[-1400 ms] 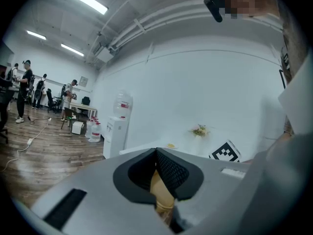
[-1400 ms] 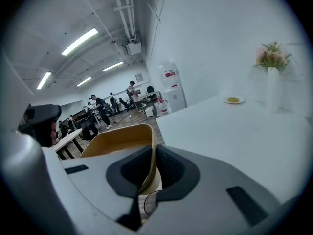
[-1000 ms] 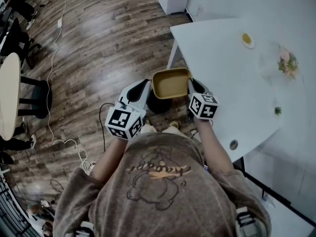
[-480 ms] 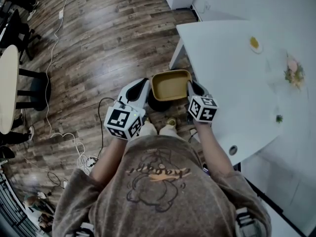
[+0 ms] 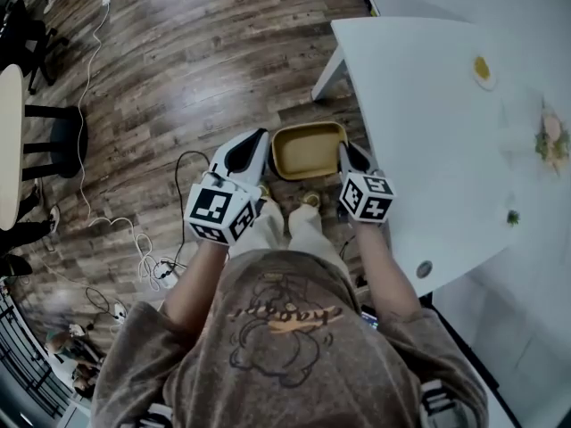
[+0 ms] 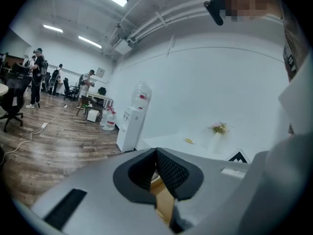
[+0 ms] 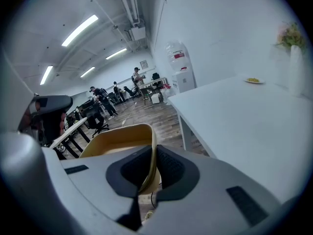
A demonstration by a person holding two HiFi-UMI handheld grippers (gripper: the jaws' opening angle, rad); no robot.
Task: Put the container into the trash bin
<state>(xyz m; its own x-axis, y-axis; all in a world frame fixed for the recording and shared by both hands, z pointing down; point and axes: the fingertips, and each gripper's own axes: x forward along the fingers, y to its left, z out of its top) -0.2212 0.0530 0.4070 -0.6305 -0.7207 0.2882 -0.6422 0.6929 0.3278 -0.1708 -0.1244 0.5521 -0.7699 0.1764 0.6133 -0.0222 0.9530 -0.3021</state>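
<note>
A shallow yellow container (image 5: 308, 148) hangs level between my two grippers, just left of the white table's corner and above the wooden floor. My left gripper (image 5: 260, 141) is shut on its left rim; in the left gripper view the pads (image 6: 168, 170) pinch the yellow wall (image 6: 164, 199). My right gripper (image 5: 343, 152) is shut on the right rim, and the right gripper view shows that rim (image 7: 117, 138) clamped between its jaws (image 7: 154, 168). The trash bin is hidden under the container.
The white table (image 5: 428, 132) stands close on the right with a small yellow dish (image 5: 482, 68) and flowers (image 5: 549, 136). Cables (image 5: 134, 248) trail over the floor at the left. The person's shoes (image 5: 310, 201) are just below the container. A water dispenser (image 6: 134, 116) stands by the wall.
Both grippers have sunk with the container held between them. The black bin that showed under the container earlier is now covered by it.
</note>
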